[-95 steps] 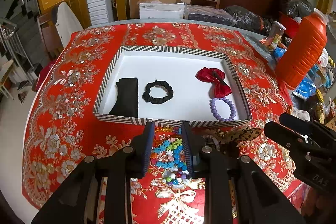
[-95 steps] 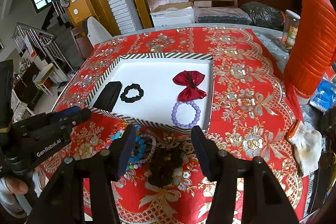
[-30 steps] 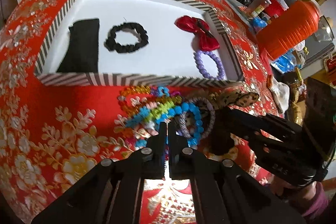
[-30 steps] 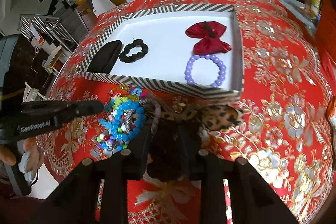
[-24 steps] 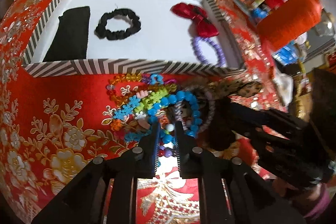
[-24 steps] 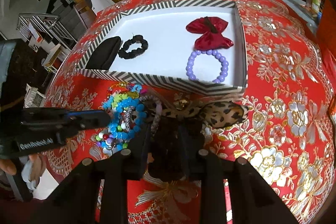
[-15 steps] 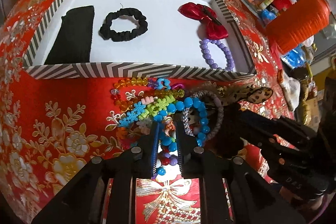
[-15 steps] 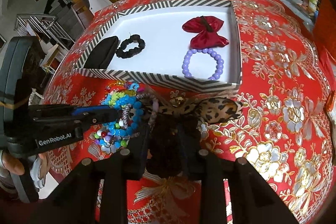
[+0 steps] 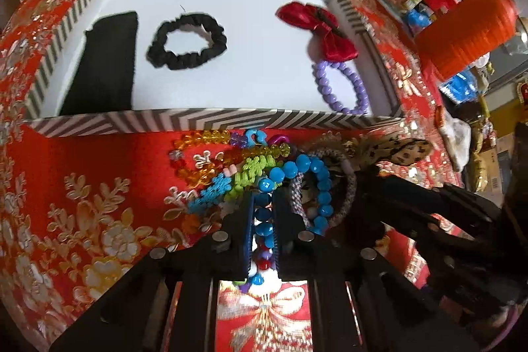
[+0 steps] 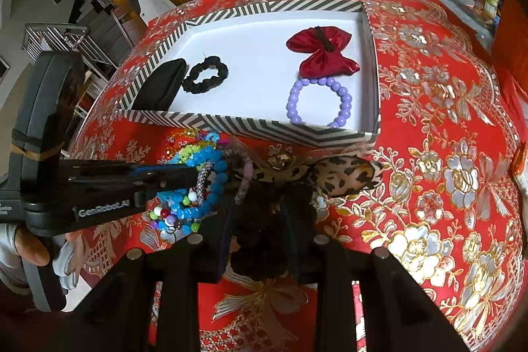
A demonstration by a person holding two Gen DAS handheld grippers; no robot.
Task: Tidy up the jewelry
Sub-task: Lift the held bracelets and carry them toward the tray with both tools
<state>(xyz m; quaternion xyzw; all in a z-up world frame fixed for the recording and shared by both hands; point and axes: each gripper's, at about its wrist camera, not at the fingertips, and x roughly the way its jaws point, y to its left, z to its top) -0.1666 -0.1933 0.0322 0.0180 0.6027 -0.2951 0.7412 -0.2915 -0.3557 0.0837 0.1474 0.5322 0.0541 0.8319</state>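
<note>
- the shallow white tray with a black-and-white striped rim [image 10: 250, 124] sits on the bench under a red floral cloth [image 10: 429, 108].
- inside the tray lie a black fabric pouch [image 9: 102, 68], a black scrunchie [image 9: 186, 42], a red satin bow [image 10: 321, 53] and a purple bead bracelet [image 10: 318, 103].
- just in front of the tray's near wall, the left hand-held gripper [image 9: 264, 220] is clamped on a blue bead bracelet [image 9: 295, 170] in a colourful heap of beads.
- beside that heap, the right hand-held gripper [image 10: 259, 216] grips a dark brown scrunchie [image 10: 260, 220]; a leopard-print bow [image 10: 343, 174] lies between it and the tray.
</note>
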